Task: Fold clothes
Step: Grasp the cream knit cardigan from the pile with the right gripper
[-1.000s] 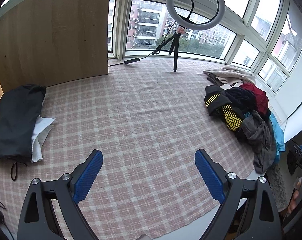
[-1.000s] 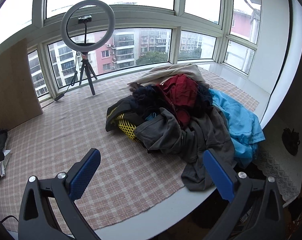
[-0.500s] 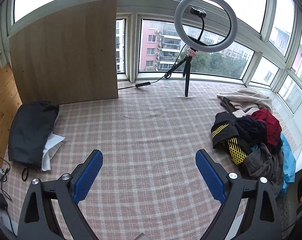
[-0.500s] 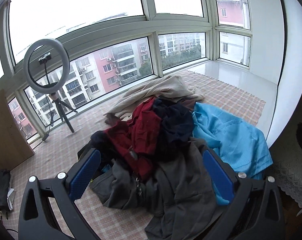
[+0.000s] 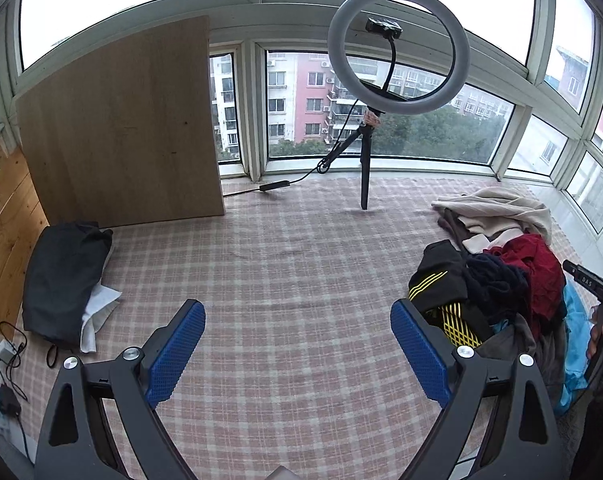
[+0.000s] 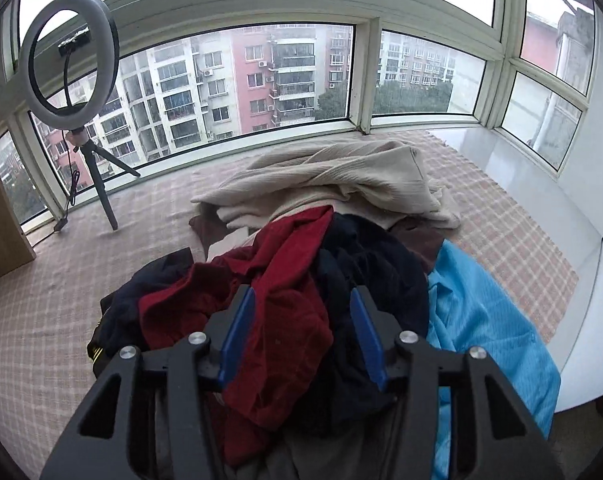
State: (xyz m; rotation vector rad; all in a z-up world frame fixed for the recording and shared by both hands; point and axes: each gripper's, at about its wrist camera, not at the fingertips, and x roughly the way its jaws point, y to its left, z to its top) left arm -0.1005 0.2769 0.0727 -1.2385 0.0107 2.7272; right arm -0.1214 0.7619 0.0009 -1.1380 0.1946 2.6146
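A heap of clothes (image 5: 497,276) lies on the checked cloth at the right of the left wrist view. In the right wrist view it fills the middle: a dark red garment (image 6: 269,292), a navy one (image 6: 373,276), a light blue one (image 6: 481,320), a beige one (image 6: 341,184). My right gripper (image 6: 301,300) is just above the red and navy garments, its jaws partly closed with cloth between them, not clamped. My left gripper (image 5: 297,316) is open and empty over the bare cloth (image 5: 281,280), left of the heap.
A ring light on a tripod (image 5: 397,48) stands at the back by the windows, its cable trailing left. A wooden board (image 5: 121,136) leans at the back left. A black folded garment on white cloth (image 5: 61,276) lies at the left. Cables and a charger (image 5: 5,352) lie at the left edge.
My right gripper has moved forward and down onto the heap, and its jaws have narrowed from wide open. My left gripper has tilted up and stays open.
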